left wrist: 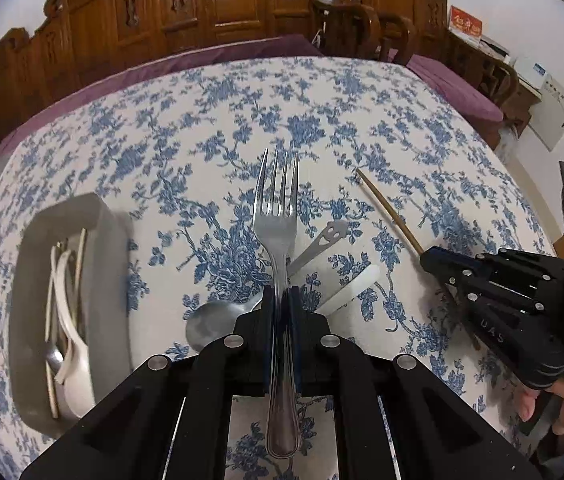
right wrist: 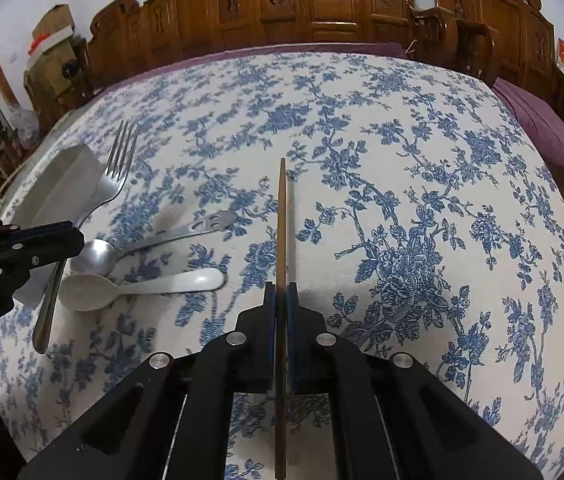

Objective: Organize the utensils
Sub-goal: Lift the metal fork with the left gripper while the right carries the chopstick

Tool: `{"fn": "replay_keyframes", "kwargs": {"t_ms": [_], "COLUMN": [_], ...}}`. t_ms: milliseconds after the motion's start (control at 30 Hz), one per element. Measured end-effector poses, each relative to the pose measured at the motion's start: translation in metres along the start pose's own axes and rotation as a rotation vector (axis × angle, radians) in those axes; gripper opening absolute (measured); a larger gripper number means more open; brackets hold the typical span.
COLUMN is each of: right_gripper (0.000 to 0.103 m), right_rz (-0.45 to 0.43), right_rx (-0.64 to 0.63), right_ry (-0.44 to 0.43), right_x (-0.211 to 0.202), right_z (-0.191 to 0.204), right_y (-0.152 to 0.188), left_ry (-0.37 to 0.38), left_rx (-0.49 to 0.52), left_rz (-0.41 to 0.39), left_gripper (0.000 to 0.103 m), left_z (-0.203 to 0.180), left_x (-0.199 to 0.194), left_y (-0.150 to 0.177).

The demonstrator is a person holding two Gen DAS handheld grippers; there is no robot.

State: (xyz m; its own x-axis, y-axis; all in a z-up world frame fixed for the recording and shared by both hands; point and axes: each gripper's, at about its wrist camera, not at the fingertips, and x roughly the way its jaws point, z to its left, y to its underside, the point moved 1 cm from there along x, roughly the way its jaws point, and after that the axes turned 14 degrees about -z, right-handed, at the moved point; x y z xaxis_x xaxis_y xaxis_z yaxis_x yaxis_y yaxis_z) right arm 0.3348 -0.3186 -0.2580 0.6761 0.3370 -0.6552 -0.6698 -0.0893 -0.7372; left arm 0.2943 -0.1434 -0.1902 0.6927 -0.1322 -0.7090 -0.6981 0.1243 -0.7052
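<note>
My left gripper (left wrist: 281, 300) is shut on a steel fork (left wrist: 276, 216), tines pointing away, held above the table. It also shows in the right wrist view (right wrist: 62, 240) with the fork (right wrist: 116, 172). My right gripper (right wrist: 281, 292) is shut on a brown chopstick (right wrist: 282, 216); in the left wrist view the gripper (left wrist: 427, 260) holds the chopstick (left wrist: 385, 208) at the right. A grey tray (left wrist: 112, 248) at the left holds a white spoon (left wrist: 68, 320), chopsticks and a metal spoon. A steel spoon (right wrist: 94, 256) with a smiley-face handle and a white ceramic spoon (right wrist: 142, 286) lie on the cloth.
The table wears a blue floral tablecloth (right wrist: 401, 200) over a purple underlay. Carved wooden chairs (left wrist: 345, 28) and a wooden screen stand behind the far edge. The person's hand (left wrist: 561, 400) shows at the lower right in the left wrist view.
</note>
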Motion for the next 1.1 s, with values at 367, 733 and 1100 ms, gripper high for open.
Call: {"fn": "replay_keyframes", "kwargs": {"t_ms": [367,733,1100], "right_gripper": [0.006,0.006,0.006], "right_rz": [-0.047,-0.082,-0.097], "right_rx": [0.021,-0.017,-0.051], "right_ry": [-0.035,-0.066,-0.094], "right_x": [-0.019,-0.033,-0.040], "right_z": [0.015,0.047,0.068], "right_y": [0.002,0.002,0.000], "left_ry": [0.005,-0.002,-0.027], "left_rx": [0.004,-0.012,-0.023], "left_rz": [-0.050,-0.101,-0.121], "left_gripper": [0.006,0.006,0.006], "left_z": [0.011,0.035,0.068], "left_x": [-0.032,-0.065,-0.083], "left_y": [-0.007,-0.013,-0.010]}}
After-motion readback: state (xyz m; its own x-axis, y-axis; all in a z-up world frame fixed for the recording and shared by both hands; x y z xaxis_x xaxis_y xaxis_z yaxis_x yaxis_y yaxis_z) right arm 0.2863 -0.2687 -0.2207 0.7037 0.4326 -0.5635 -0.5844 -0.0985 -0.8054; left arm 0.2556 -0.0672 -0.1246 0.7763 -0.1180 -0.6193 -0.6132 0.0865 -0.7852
